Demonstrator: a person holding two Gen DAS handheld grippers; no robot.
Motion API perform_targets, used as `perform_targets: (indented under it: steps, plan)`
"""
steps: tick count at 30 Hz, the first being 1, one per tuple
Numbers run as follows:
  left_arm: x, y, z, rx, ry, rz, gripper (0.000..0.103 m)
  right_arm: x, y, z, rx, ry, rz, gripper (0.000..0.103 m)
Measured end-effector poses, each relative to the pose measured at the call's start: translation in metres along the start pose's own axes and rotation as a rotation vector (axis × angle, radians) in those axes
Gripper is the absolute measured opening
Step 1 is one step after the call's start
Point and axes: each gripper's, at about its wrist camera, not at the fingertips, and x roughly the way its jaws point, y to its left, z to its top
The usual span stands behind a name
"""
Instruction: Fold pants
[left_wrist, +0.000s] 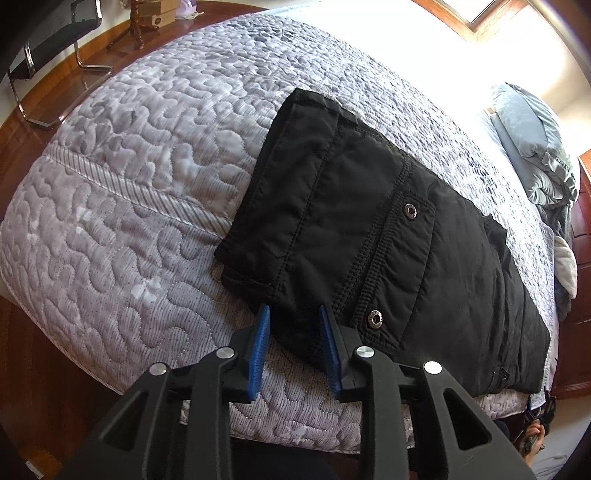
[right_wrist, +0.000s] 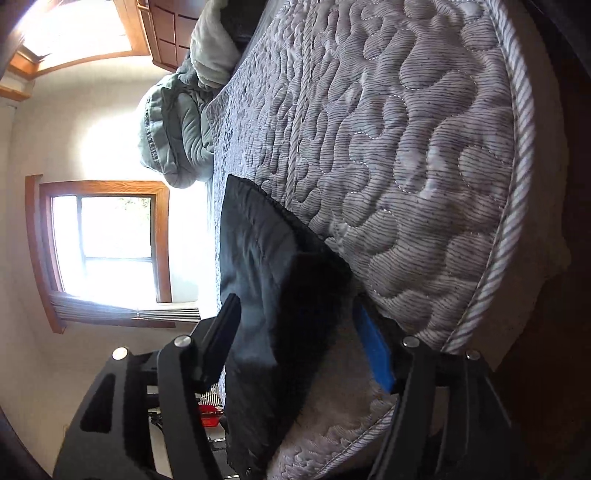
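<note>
Black pants (left_wrist: 369, 229) lie folded flat on a grey quilted bedspread (left_wrist: 140, 177), with two metal snaps showing near the front edge. My left gripper (left_wrist: 293, 321) is open, its blue pads on either side of the pants' near corner. In the right wrist view the pants (right_wrist: 258, 258) run between the fingers of my right gripper (right_wrist: 295, 317), which is open around the fabric's edge at the side of the bed (right_wrist: 406, 147).
Grey pillows and a blanket (left_wrist: 543, 155) are heaped at the bed's head. A black chair (left_wrist: 51, 33) stands on the wood floor beyond the bed. A window (right_wrist: 107, 243) shows in the right wrist view. The bed's edge is just below both grippers.
</note>
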Motion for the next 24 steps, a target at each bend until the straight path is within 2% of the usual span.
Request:
perform_targets:
  steps: [2, 4, 9, 10, 12, 16, 18, 24]
  plan:
    - [0.001, 0.000, 0.000, -0.006, 0.001, 0.001, 0.028, 0.006, 0.000, 0.001, 0.007, -0.011, 0.054, 0.062]
    - [0.001, 0.000, 0.000, -0.019, -0.002, -0.015, 0.033, 0.013, 0.000, 0.001, 0.000, -0.019, 0.073, 0.062]
    - [0.002, 0.001, -0.001, -0.037, -0.005, -0.023, 0.037, 0.019, -0.002, -0.001, -0.028, -0.042, 0.106, 0.059]
    - [0.002, 0.001, -0.001, -0.037, -0.005, -0.021, 0.038, 0.018, -0.002, -0.002, -0.035, -0.043, 0.103, 0.056]
    - [0.003, 0.000, -0.001, -0.038, -0.004, -0.020, 0.041, 0.019, -0.002, -0.001, -0.044, -0.037, 0.091, 0.032]
    - [0.003, -0.005, -0.001, -0.031, -0.007, -0.022, 0.049, 0.016, 0.002, -0.003, -0.061, -0.036, 0.078, 0.026]
    - [0.004, -0.007, -0.001, -0.025, -0.006, -0.019, 0.049, 0.014, 0.010, -0.004, -0.083, -0.039, 0.059, 0.021]
    - [0.005, -0.003, 0.000, -0.034, -0.009, -0.038, 0.049, 0.007, 0.051, -0.008, -0.189, -0.055, -0.014, 0.015]
